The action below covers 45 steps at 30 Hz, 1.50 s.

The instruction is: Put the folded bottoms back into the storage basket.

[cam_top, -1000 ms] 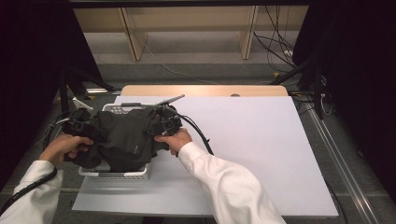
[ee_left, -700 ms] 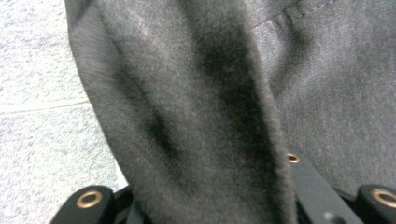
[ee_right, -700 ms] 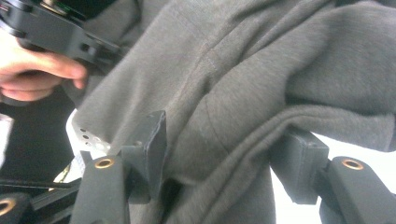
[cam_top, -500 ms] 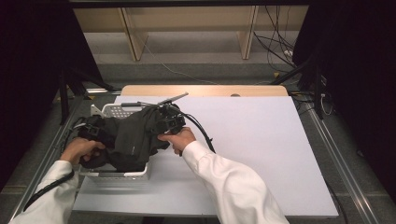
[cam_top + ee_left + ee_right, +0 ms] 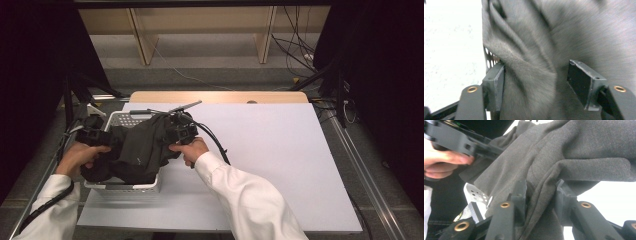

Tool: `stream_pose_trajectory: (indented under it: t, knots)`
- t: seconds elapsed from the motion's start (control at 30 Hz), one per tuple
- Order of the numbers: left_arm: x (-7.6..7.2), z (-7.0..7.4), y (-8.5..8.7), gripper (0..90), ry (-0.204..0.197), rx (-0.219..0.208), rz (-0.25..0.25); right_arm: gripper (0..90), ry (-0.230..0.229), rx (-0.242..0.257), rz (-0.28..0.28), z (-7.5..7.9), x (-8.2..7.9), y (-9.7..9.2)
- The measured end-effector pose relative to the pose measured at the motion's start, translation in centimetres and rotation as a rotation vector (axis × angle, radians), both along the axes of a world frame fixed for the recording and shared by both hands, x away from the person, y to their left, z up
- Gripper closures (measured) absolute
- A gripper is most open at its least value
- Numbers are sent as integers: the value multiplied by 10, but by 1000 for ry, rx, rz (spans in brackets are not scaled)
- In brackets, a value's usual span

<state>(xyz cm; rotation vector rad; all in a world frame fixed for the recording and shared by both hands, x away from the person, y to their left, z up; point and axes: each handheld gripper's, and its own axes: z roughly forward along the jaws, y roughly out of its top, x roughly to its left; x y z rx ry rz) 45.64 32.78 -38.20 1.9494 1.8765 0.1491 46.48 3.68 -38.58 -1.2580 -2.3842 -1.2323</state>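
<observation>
— Moved since the earlier high view: left hand (image 5: 82,154) slid a little toward the lower left of the frame, sleeve drawn back with it. Dark grey garment (image 5: 142,147) bunched more tightly over the white perforated basket (image 5: 125,186).

— And the left gripper (image 5: 536,85)?

— Jaws just been opening. Now spread wide in the left gripper view, a thick fold of the cloth lying between them; left pad brushing the fold, right pad standing clear of it. Basket holes visible at centre left of that view, behind the cloth.

— Right gripper (image 5: 540,195)?

— Jaws just been closing. Pinching a bunched fold of the garment in the right gripper view, both pads pressed into the fabric, cloth spilling up and over toward the upper right. Left hand and its gripper seen at upper left of that view, against the same cloth.

— Where exactly is the garment?

— Left of centre in the high view, draped over the basket and hanging past its right rim, stretched between the two grippers. Basket sitting at the left edge of the white table (image 5: 280,160). Right hand (image 5: 190,149) just right of the basket.
</observation>
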Motion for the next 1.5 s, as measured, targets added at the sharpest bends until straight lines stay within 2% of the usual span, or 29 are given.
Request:
stream_pose_trajectory:
  t: [0.13,0.2,0.27,0.4,0.53,0.6,0.63,0.8,0.87,0.93,1.0,1.1,1.13,1.3,1.37,1.5]
  knots:
    - [-8,14,4,288,-70,-72,25,711,1,-1,-5,1,0,2]
    - [-13,22,3,280,-99,-108,17,723,3,3,-8,1,0,3]
    - [-17,29,1,268,-145,-161,28,736,2,8,-6,1,-1,6]
    - [-21,30,-7,238,-165,-209,-1,757,1,8,7,0,-3,15]
    - [-23,27,-4,223,-192,-272,23,780,17,-1,26,-10,-5,27]
    - [-22,25,-3,223,-177,-260,20,785,23,6,37,-15,-7,32]
    - [-23,25,-2,224,-188,-259,32,787,30,8,40,-18,-8,36]
    - [-21,19,-6,224,-172,-242,21,786,26,-57,69,-40,-17,56]
    - [-20,16,-10,224,-163,-231,10,721,39,-33,66,-40,-18,55]
    - [-19,13,-13,224,-154,-223,-2,665,34,-19,78,-32,-18,50]
    - [-18,13,-15,224,-158,-225,-5,573,5,-18,83,-20,-18,41]
    - [-19,17,-19,226,-181,-232,-7,495,-19,2,105,-4,-17,24]
    - [-19,18,-21,226,-193,-236,-10,457,-14,7,110,1,-17,18]
    - [-19,21,-44,220,-201,-234,-78,410,-45,59,83,19,-14,-21]
    - [-17,18,-59,213,-189,-212,-115,399,-75,55,61,25,-13,-40]
    - [-10,10,-83,197,-163,-179,-169,395,-92,72,18,34,-14,-83]
